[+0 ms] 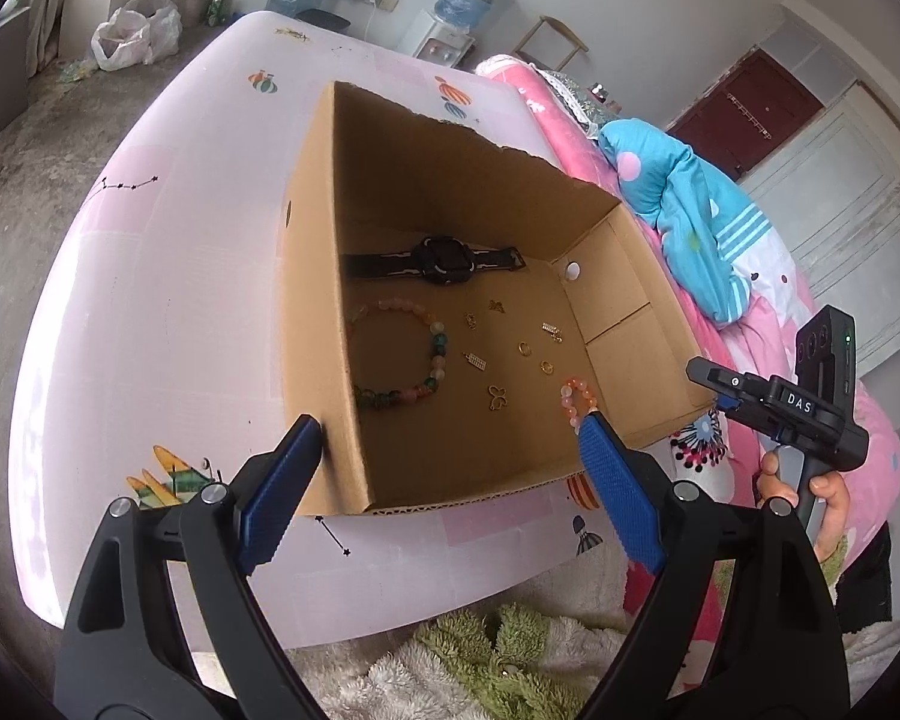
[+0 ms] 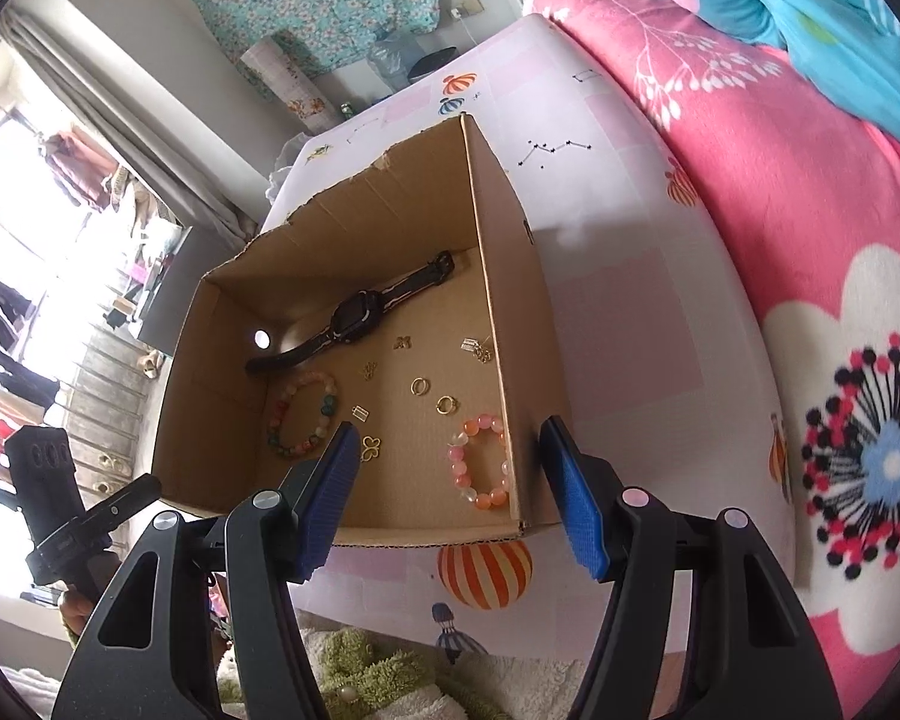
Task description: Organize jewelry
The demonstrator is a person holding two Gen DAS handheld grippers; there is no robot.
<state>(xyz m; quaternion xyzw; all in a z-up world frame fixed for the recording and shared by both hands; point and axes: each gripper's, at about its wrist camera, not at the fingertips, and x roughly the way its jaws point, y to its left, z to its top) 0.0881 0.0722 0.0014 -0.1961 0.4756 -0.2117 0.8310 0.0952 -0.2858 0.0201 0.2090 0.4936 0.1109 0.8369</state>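
On the pink printed tabletop (image 1: pixel 150 312), beside a bed:
Container: open brown cardboard box (image 1: pixel 450 180) with a ragged top edge, standing on the tabletop, its near rim toward both cameras.
Watch: black wristwatch with a dark strap (image 1: pixel 435 261), lying flat along the far wall of the box floor.
Large bracelet: ring of mixed green, pink and amber beads (image 1: pixel 399 354), flat on the box floor, nearer than the wristwatch and toward the left wall in the left wrist view.
Small bracelet: ring of pink and orange beads (image 2: pixel 480 462), on the box floor close to the near right corner, just beside the side wall.
Small pieces: gold-coloured rings and charms (image 1: pixel 510 354), scattered loose on the floor between the two bracelets; one is butterfly-shaped (image 1: pixel 497 399). Finer detail too small to tell.
Left gripper (image 1: pixel 450 450): blue-padded fingers spread wide, nothing between them; one tip outside the box's left wall, the other over the near right corner.
Right gripper (image 2: pixel 444 456): fingers parted and empty, straddling the box's right-hand wall, one tip over the interior near the butterfly charm, the other outside.
Hand: a person's hand (image 1: pixel 822 498) on the right gripper's grey handle.
Bedding: pink flowered quilt (image 2: pixel 780 240) along the tabletop's edge, blue patterned cloth (image 1: pixel 690 210) on it.
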